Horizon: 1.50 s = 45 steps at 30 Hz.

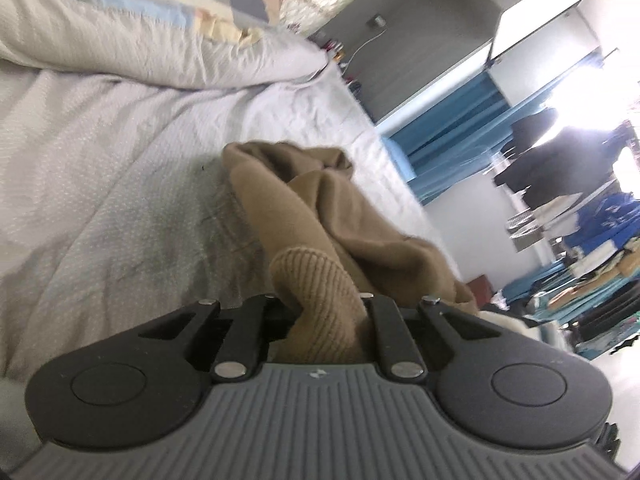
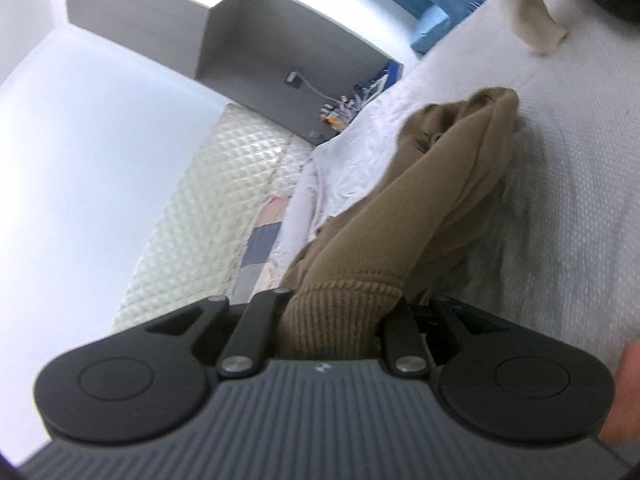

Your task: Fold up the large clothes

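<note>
Ribbed hem fills both sets of tongs: left tongs (image 1: 326,312) and right tongs (image 2: 340,312) are each clenched on the tan sweater (image 1: 320,208). I judge I am lifting it to spread it before folding. Its long axis runs from lower centre up-frame, the far end bunched on the bed (image 1: 100,160) at centre. Next I must pull the corners apart and lay it flat.

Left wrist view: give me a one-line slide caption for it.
Left gripper shut on the ribbed hem of a tan sweater, the rest trailing in a bunch onto the pale bedspread.
</note>
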Each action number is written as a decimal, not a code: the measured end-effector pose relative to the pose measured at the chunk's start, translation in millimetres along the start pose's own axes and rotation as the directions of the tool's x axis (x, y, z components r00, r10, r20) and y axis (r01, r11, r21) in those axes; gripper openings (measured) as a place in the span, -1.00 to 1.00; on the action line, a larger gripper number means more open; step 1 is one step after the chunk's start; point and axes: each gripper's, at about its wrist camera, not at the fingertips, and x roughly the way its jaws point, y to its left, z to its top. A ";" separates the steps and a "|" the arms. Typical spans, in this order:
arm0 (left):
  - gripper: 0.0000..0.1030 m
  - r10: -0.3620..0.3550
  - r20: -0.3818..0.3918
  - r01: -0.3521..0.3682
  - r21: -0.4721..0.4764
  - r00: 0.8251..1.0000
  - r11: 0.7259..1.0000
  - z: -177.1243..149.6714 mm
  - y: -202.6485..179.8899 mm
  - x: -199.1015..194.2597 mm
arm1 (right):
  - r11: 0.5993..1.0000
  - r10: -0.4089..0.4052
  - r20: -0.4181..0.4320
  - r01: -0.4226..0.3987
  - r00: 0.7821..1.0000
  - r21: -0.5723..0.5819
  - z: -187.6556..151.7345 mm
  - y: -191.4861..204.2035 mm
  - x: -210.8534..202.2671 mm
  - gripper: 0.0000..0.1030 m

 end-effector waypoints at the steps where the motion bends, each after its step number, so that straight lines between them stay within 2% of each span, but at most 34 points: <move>1: -0.74 -0.012 0.007 0.012 0.002 1.000 1.000 -2.0 -1.6 -10.5 | 1.000 0.002 0.000 -0.002 1.000 -0.004 -3.0 5.5 -2.1 -0.64; 8: -0.74 -0.059 0.030 0.058 0.025 0.998 0.998 -38.3 -4.0 -80.7 | 0.999 0.028 -0.014 -0.028 1.000 -0.025 -25.8 24.9 -53.4 -0.64; 11: -0.74 -0.077 0.039 0.077 0.006 0.996 0.997 -54.6 -1.4 -105.2 | 0.999 0.041 -0.015 -0.041 0.999 -0.017 -38.7 25.7 -75.7 -0.64; 14: -0.74 -0.090 0.039 0.090 -0.009 0.995 0.996 -62.0 -0.2 -119.6 | 0.999 0.038 -0.018 -0.038 0.999 0.003 -45.7 25.8 -85.3 -0.64; 17: -0.74 -0.092 0.049 0.092 0.018 0.995 0.996 -60.2 -6.5 -118.6 | 0.999 0.020 -0.013 -0.019 1.000 0.035 -43.2 25.1 -83.5 -0.64; 20: -0.73 -0.106 0.074 0.105 0.015 0.992 0.994 -44.4 -17.6 -101.2 | 0.994 0.021 0.019 -0.023 1.000 0.105 -32.8 15.7 -69.9 -0.63; 26: -0.71 -0.069 0.101 0.068 0.015 0.992 0.998 1.2 -45.0 -45.0 | 0.973 -0.005 0.053 -0.007 0.999 0.232 -2.1 8.3 -16.8 -0.63; 30: -0.68 -0.032 0.096 0.033 -0.004 0.995 0.999 29.9 -58.7 1.5 | 0.939 -0.073 0.051 0.052 0.996 0.340 23.5 2.5 25.8 -0.61; 32: -0.67 -0.002 0.087 0.001 0.018 0.996 1.000 42.3 -67.8 28.6 | 0.911 -0.114 0.044 0.087 0.992 0.404 34.0 -6.4 46.8 -0.61; 35: -0.66 0.034 0.091 -0.039 0.056 0.995 0.998 50.7 -74.4 66.9 | 0.887 -0.180 0.024 0.152 0.983 0.437 49.5 -18.1 80.0 -0.61; 39: -0.62 0.067 0.059 -0.072 0.082 0.996 0.994 58.3 -65.5 119.8 | 0.847 -0.219 -0.024 0.203 0.975 0.492 62.5 -41.0 113.4 -0.59; 45: -0.59 0.087 0.002 -0.086 0.089 0.996 0.992 71.6 -41.5 189.0 | 0.818 -0.230 -0.069 0.231 0.971 0.527 67.3 -72.1 153.3 -0.58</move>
